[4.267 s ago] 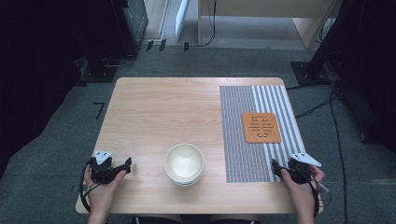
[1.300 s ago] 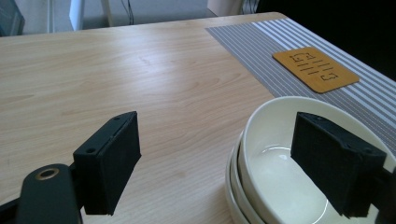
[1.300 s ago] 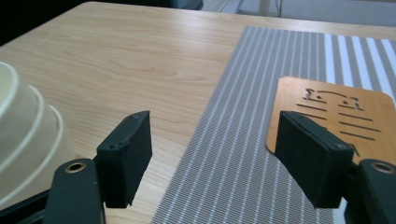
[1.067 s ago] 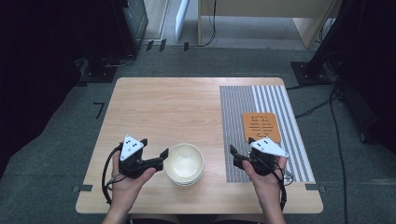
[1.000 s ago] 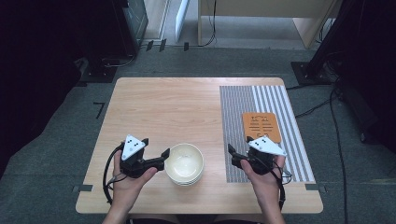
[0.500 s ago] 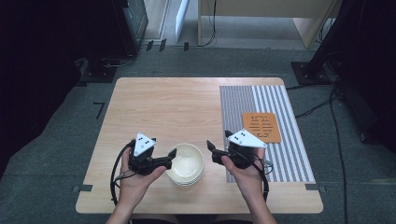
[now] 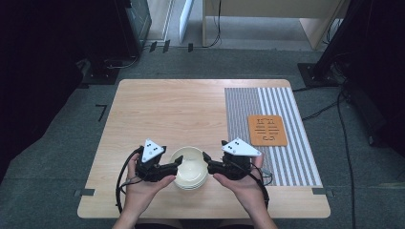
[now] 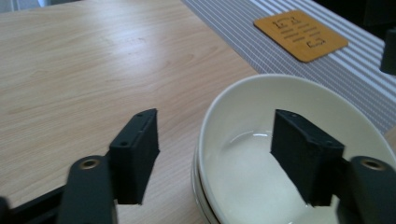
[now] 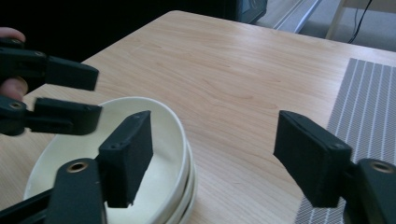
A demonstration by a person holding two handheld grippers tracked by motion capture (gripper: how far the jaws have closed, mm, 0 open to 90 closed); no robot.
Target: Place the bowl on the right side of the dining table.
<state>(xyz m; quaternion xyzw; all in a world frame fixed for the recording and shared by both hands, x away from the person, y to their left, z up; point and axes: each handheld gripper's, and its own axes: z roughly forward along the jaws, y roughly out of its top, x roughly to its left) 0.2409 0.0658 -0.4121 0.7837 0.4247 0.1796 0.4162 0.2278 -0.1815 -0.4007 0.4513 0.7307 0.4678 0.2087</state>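
Observation:
A stack of cream bowls [image 7: 190,168] sits near the table's front edge, at its middle. My left gripper [image 7: 177,162] is open at the stack's left rim. In the left gripper view the top bowl [image 8: 261,140] has one jaw outside its rim and the other over its hollow, and neither jaw grips it. My right gripper [image 7: 206,157] is open at the right rim. In the right gripper view the bowl [image 9: 70,144] has one jaw above its inside and the other over bare table. The left gripper [image 9: 99,93] shows across the bowl.
A grey striped placemat [image 7: 286,157] covers the table's right part, with an orange slotted coaster [image 7: 267,130] lying on it. The coaster [image 8: 300,33] and mat [image 8: 243,23] lie beyond the bowls. The mat's edge [image 9: 364,102] runs beside my right gripper. Light wooden table [image 7: 181,109] stretches behind the bowls.
Both grippers have closed in on the bowl stack from either side. The right one slid left off the placemat and the left one edged right to the rim.

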